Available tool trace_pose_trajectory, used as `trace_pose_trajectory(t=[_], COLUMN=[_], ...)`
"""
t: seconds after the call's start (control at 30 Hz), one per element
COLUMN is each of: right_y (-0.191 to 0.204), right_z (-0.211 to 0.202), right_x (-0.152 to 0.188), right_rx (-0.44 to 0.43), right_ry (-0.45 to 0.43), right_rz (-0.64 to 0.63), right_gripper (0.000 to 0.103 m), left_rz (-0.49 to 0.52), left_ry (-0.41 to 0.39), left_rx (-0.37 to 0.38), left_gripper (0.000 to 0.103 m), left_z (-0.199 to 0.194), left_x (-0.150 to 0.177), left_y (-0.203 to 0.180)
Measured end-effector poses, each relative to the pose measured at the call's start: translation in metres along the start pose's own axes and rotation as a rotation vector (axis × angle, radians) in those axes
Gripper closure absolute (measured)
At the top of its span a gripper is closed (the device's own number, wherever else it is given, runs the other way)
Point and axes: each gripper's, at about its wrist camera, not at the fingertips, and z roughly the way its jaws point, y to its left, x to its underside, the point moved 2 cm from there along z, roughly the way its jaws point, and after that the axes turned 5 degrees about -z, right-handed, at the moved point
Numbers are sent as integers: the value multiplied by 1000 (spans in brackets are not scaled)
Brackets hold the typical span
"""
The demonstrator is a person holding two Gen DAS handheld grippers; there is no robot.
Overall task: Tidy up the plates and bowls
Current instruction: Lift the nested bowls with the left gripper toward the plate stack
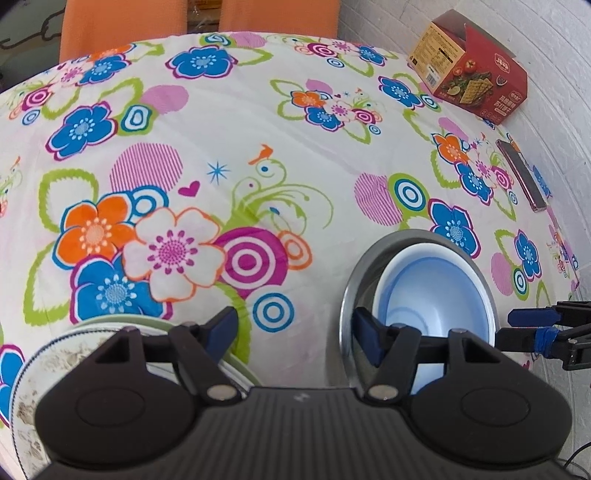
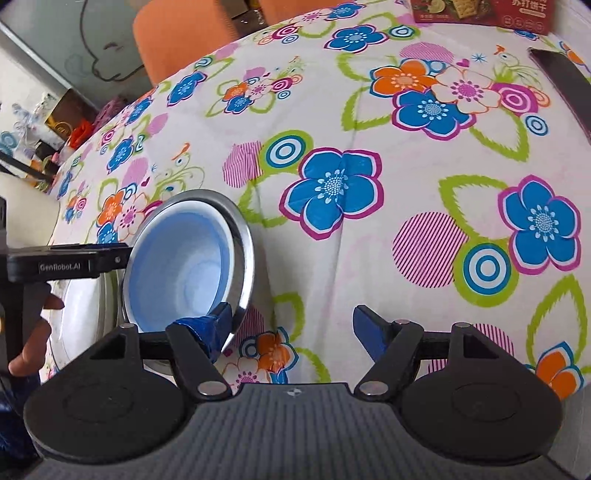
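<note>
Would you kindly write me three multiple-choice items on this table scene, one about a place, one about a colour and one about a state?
1. Where is the blue bowl?
A. Nested inside the steel bowl
B. Upside down on the red box
C. On the orange chair

2. What colour are the pads on the left gripper?
A. Yellow
B. Blue
C. White

3. How do the jaws of the right gripper stand?
A. Shut on the blue bowl
B. Shut on a spoon
C. Open, holding nothing

Answers:
1. A, since the steel rim rings the blue bowl in both wrist views.
2. B, as the left wrist view shows blue pads on both fingers.
3. C, as its fingers stand wide apart with only floral tablecloth between them.
</note>
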Motion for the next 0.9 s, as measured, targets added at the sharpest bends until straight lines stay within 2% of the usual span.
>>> trace_pose_trajectory(t=[0.27, 0.4, 0.47, 0.63, 0.77, 0.9], right_y=[3, 8, 9, 8, 6, 1], right_z=[8, 25, 25, 22, 20, 21], right_x=[-6, -10, -11, -6, -1, 3], right_rx=[94, 110, 120, 94, 58, 10], right_ry=[-14, 50, 40, 7, -55, -95], right_rz=[22, 8, 11, -30, -73, -99], right_gripper=[37, 36, 36, 36, 39, 38], left_rz=[-34, -2, 4, -11, -3, -35], left_ry=[-26, -49, -55, -52, -64, -39], left_rx=[54, 32, 20, 35, 24, 42], left_gripper=[39, 39, 39, 39, 39, 39], left_z=[-5, -7, -7, -4, -4, -4], left_x=[1, 6, 5, 4, 6, 2], left_y=[6, 2, 2, 5, 3, 6])
